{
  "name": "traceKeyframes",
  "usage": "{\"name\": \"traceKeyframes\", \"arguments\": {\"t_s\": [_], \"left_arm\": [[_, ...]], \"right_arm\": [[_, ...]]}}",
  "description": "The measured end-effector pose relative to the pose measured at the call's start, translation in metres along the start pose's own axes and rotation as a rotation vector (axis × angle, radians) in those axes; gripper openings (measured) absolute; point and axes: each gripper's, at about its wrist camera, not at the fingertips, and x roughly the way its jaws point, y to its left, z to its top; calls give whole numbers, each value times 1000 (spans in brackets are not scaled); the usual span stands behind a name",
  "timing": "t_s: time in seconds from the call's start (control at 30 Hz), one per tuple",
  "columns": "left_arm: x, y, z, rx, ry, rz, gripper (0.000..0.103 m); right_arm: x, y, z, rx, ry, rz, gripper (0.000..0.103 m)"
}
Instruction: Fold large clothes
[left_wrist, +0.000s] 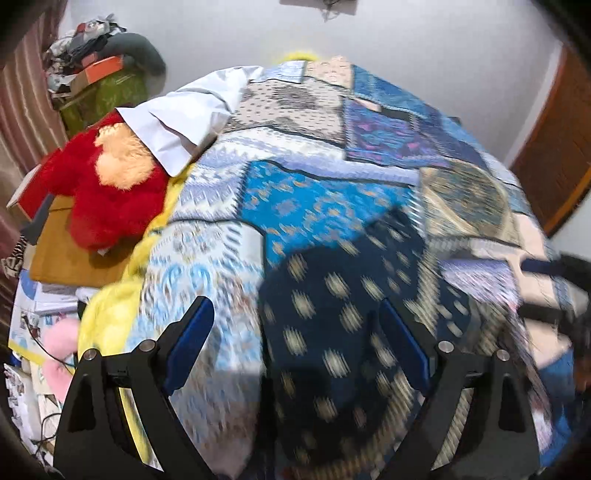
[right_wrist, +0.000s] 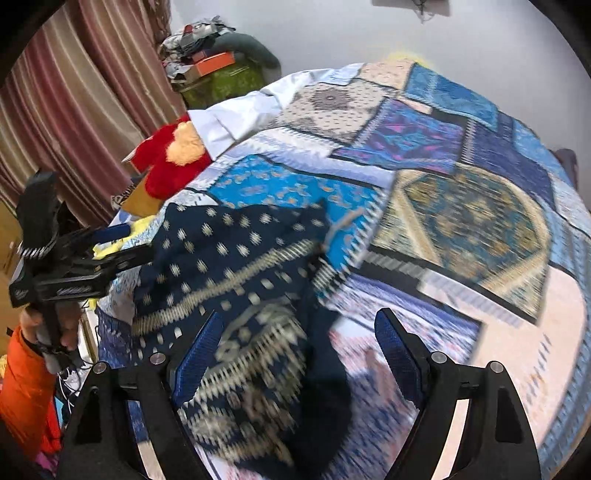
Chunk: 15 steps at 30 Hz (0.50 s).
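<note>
On the bed, navy patterned garment (right_wrist: 236, 266) lies rumpled; both hand-held grippers released.

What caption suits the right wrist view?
Open right gripper above a dark patterned garment on a patchwork bedspread.
</note>
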Motion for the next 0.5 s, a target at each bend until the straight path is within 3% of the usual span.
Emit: {"name": "traceKeyframes", "arguments": {"t_s": [0.03, 0.23, 0.33, 0.5], "left_arm": [[9, 2, 5, -6, 0, 30, 93], [36, 21, 5, -43, 20, -1, 97], [30, 18, 3, -47, 17, 20, 97], [-8, 4, 2, 1, -17, 101, 94]], "right_arm": [[13, 5, 2, -14, 12, -5, 83], [85, -8, -11, -49, 177, -74, 83], [80, -30, -17, 34, 191, -10, 84], [33, -35, -21, 56, 125, -107, 84]]}}
